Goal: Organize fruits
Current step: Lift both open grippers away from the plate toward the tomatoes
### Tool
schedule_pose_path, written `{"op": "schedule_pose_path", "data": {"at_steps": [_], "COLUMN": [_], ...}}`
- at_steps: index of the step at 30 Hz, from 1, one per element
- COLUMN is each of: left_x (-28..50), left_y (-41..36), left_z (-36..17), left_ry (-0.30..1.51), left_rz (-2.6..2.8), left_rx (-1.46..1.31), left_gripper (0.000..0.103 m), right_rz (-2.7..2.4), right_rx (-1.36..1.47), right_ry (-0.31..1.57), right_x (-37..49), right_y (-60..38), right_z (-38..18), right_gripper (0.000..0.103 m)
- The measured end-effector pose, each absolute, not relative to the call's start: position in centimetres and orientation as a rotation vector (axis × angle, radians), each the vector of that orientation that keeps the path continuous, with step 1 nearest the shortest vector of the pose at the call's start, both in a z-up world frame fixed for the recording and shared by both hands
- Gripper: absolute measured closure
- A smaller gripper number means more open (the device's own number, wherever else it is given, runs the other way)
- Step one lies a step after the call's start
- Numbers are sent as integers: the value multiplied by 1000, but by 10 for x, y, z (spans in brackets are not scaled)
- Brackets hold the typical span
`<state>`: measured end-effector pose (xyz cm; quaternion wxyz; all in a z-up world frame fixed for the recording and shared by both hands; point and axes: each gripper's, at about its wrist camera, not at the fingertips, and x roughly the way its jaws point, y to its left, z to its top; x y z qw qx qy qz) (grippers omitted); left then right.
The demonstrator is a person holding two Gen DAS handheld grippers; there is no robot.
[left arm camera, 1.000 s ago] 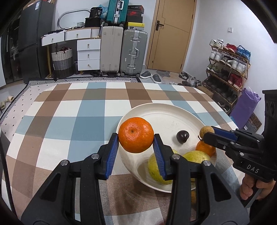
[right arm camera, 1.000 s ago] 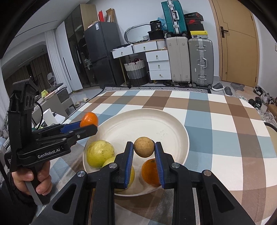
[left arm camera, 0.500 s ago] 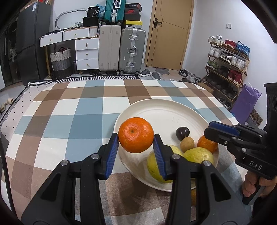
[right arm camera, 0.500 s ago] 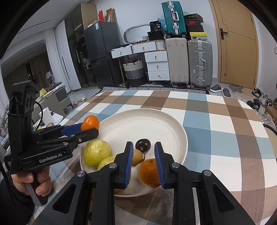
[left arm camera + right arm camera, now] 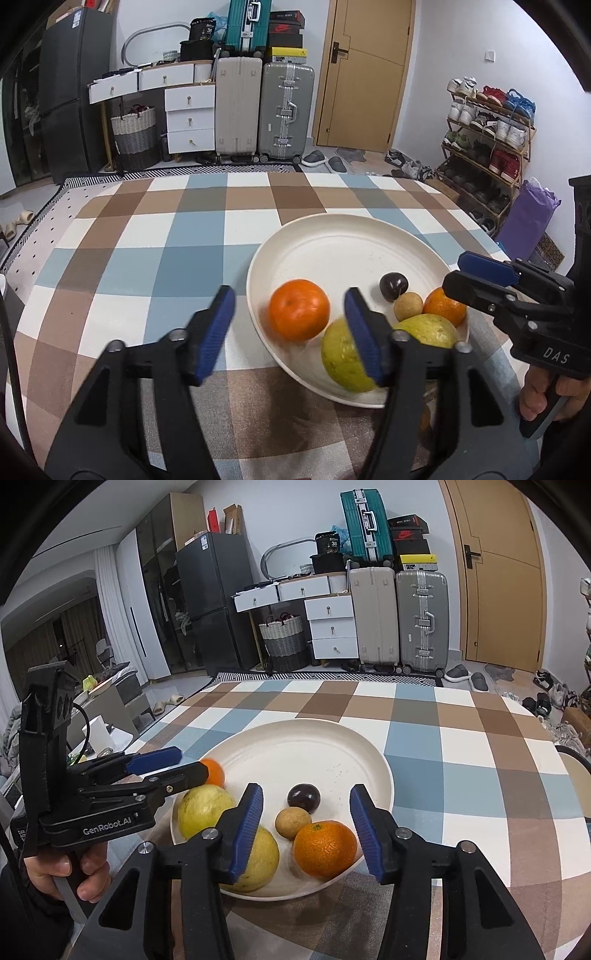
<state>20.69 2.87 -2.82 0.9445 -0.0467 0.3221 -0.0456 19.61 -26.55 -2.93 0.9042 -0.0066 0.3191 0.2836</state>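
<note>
On the checked table: a white plate (image 5: 332, 236) sits right of centre, holding all the fruit in view.
Change: half a second ago the left gripper (image 5: 291, 325) pinched the large orange (image 5: 299, 315) above the plate's near-left rim; now its fingers are apart and the orange lies inside the rim, slightly blurred, so it may not have settled.
Meaning for the task: this orange appears delivered, joining the other fruit on the plate; judged from the plate alone, the sorting looks well advanced.
Left fingers: spread wide, pinching nothing; the left pad (image 5: 214, 334) hangs over the cloth outside the rim, the right pad (image 5: 364, 334) crosses in front of a yellow-green fruit (image 5: 341, 360), and contact there cannot be told.
Right gripper (image 5: 306, 825): fingers also spread wide and empty, wider than half a second ago, hovering over the near part of the plate.
Between the right fingers: a small brown fruit (image 5: 293, 822) and a second orange (image 5: 325, 845), neither visibly touched; a dark plum (image 5: 303, 796) lies just beyond.
Other fruit: another yellow-green fruit (image 5: 206, 811) at the plate's left, partly behind the left gripper as seen from the right wrist.
Caution: the orange lies close to the rim and could roll.
</note>
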Motion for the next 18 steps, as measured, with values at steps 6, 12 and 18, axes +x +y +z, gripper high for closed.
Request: {"op": "schedule_pose_path", "data": {"at_steps": [6, 12, 18], "left_x": [201, 193, 180], "left_y": [33, 31, 33], "left_z": [-26, -27, -25], "left_ry": [651, 654, 638], "left_rz": [-96, -71, -59], "left_rx": [-120, -97, -98], "left_gripper": [19, 1, 1], "right_rz": [568, 530, 529], "right_rx": [-10, -19, -7], "right_ry": [646, 611, 586], "right_x": [196, 191, 188], "right_y": [-268, -270, -274], "right_z": [-28, -25, -23], "right_gripper": [30, 9, 0]}}
